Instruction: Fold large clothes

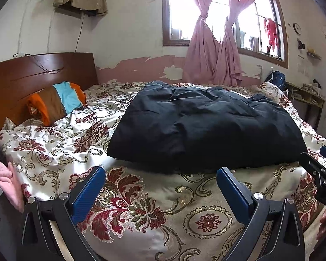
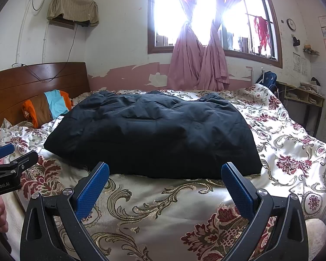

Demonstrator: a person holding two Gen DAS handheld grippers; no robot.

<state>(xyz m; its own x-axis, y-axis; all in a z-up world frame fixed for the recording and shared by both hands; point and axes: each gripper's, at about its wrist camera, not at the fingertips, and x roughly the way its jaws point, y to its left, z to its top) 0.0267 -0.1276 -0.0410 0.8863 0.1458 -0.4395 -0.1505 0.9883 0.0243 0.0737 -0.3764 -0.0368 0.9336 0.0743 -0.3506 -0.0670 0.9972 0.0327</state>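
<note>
A large dark navy garment [image 1: 206,126] [image 2: 150,132] lies folded in a wide, wrinkled rectangle on the floral bed cover [image 1: 141,206] [image 2: 163,200]. My left gripper [image 1: 160,174] hovers open just short of the garment's near edge, nothing between its blue pads. My right gripper [image 2: 165,171] is open too, its tips close to the same near edge, towards the garment's right part. Each gripper shows at the side of the other's view: the right one [image 1: 321,158] and the left one [image 2: 13,154], both with jaws apart.
A striped orange, brown and blue pillow [image 1: 56,102] [image 2: 47,106] leans on the wooden headboard [image 1: 37,74]. Pink curtains [image 1: 213,54] hang at the window behind the bed. A desk [image 2: 302,100] stands at the far right. A person's hand [image 2: 0,215] holds the left gripper.
</note>
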